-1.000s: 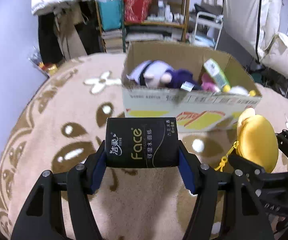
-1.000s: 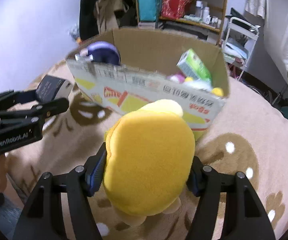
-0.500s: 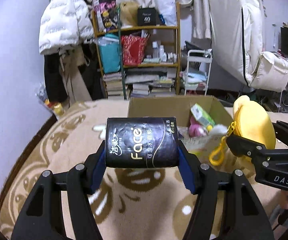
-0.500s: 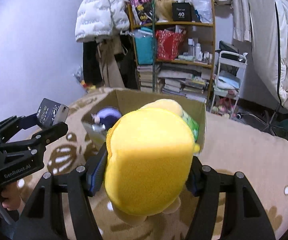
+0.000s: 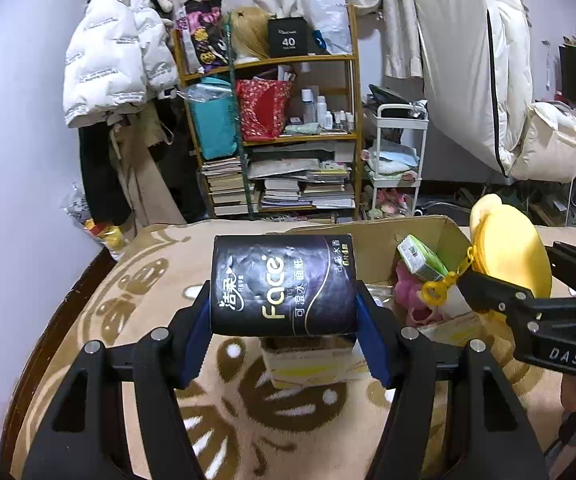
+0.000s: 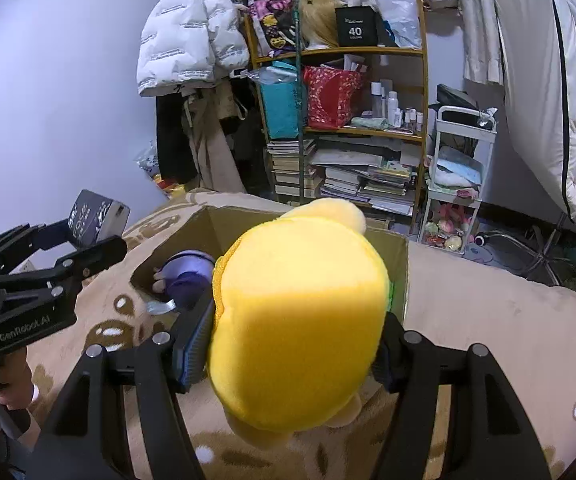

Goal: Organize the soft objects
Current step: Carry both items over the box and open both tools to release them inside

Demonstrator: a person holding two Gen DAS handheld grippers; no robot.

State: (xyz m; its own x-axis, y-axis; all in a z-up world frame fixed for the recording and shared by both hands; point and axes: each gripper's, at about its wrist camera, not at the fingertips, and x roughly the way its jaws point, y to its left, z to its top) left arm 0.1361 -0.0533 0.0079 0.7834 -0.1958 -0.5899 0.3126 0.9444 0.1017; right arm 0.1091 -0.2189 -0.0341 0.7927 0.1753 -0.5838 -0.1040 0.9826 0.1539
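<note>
- Jaws of the left gripper (image 5: 284,334) are clamped on the black tissue pack (image 5: 284,285), blue pads pressing its two ends; the pack is level and held clear of the rug (image 5: 160,280).
- Jaws of the right gripper (image 6: 288,340) are closed on the yellow plush (image 6: 295,320), which bulges out past both pads.
- Landmark: the open cardboard box (image 5: 423,232) standing on the rug. Inside it lie a pink toy (image 5: 407,292), a green packet (image 5: 421,258) and, seen from the right wrist, a purple plush (image 6: 190,276).
- Change over the last second: both grippers have risen and tipped up. Earlier the box's printed front wall filled each view from low down; now the shelving behind the box is in full sight and the box sits low in frame.
- Present positions: the tissue pack hangs in front of the box's near-left part; the yellow plush hangs over the near-right rim, above the opening.
- Reading for the task: both items appear to be lifted to clearing height, so release into the box is probably the next step; neither is inside yet.
</note>
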